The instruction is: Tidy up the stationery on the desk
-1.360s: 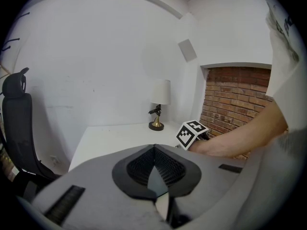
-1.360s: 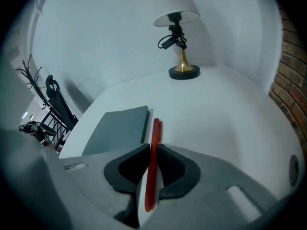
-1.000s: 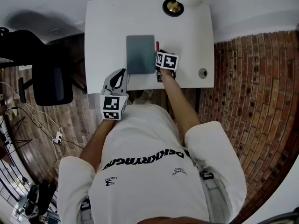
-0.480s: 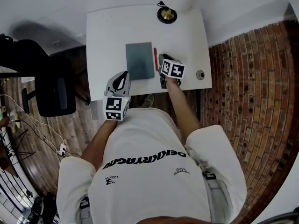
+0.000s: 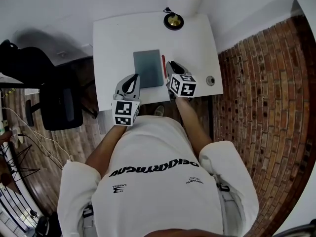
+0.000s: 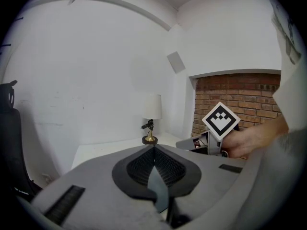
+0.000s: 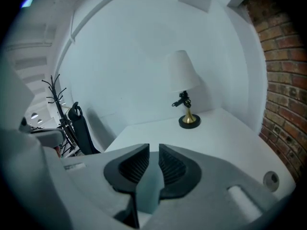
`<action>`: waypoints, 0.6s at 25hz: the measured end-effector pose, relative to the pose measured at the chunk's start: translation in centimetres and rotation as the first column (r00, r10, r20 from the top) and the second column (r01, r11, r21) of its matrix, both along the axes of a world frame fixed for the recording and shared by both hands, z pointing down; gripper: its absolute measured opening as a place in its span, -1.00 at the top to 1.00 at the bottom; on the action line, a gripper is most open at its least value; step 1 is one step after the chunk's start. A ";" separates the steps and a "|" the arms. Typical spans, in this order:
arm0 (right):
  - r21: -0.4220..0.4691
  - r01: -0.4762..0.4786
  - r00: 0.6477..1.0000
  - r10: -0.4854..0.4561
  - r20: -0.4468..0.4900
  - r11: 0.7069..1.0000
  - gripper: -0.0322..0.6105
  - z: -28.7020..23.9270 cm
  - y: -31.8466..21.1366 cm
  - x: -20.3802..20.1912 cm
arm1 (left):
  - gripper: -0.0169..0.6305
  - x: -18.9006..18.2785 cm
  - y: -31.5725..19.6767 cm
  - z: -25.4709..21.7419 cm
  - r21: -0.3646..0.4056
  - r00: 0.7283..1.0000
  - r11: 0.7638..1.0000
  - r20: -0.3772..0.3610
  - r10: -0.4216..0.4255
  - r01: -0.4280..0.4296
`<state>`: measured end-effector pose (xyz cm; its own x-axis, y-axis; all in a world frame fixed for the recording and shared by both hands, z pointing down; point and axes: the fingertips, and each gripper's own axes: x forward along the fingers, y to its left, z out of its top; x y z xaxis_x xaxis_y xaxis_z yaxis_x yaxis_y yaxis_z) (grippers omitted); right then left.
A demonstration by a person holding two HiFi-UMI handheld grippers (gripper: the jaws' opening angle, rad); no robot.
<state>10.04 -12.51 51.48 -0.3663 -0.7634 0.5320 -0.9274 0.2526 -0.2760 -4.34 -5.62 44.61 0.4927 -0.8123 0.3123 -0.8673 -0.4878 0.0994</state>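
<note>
I count one grey notebook (image 5: 148,68), one red pen (image 5: 163,65), one lamp (image 5: 174,21) and one round grommet (image 5: 211,81) on my surface (image 5: 118,38), plus one black chair (image 5: 59,105).

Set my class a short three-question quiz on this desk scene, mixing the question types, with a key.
1. True or false: the left gripper has its jaws together with nothing between them.
2. Multiple choice: relative to the grey notebook, the red pen lies A) on top of it, B) beside it on the desk, C) underneath it.
3. Short answer: what stands at the desk's far edge?

Key: 1 true. 2 B. 3 the lamp.
</note>
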 end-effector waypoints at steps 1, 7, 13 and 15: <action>0.020 0.006 1.000 -0.006 -0.001 1.000 0.74 -0.7 0.4 -0.3 | 0.96 0.0 0.0 -0.2 0.004 1.000 1.000 0.000 0.003 -0.003; 0.109 0.033 0.999 -0.029 -0.037 0.993 0.85 -2.7 1.9 -2.1 | 0.95 -0.1 -0.5 -0.6 0.021 1.000 1.000 -0.002 0.011 -0.011; 0.187 0.023 1.000 -0.021 -0.013 0.982 0.91 -4.5 2.9 -2.8 | 0.95 0.2 -0.6 -1.3 0.051 1.000 0.998 0.000 0.023 -0.022; 0.214 0.031 1.000 -0.030 -0.010 0.976 0.91 -5.1 3.3 -3.1 | 0.95 0.2 -0.7 -1.5 0.056 1.000 0.998 -0.002 0.019 -0.019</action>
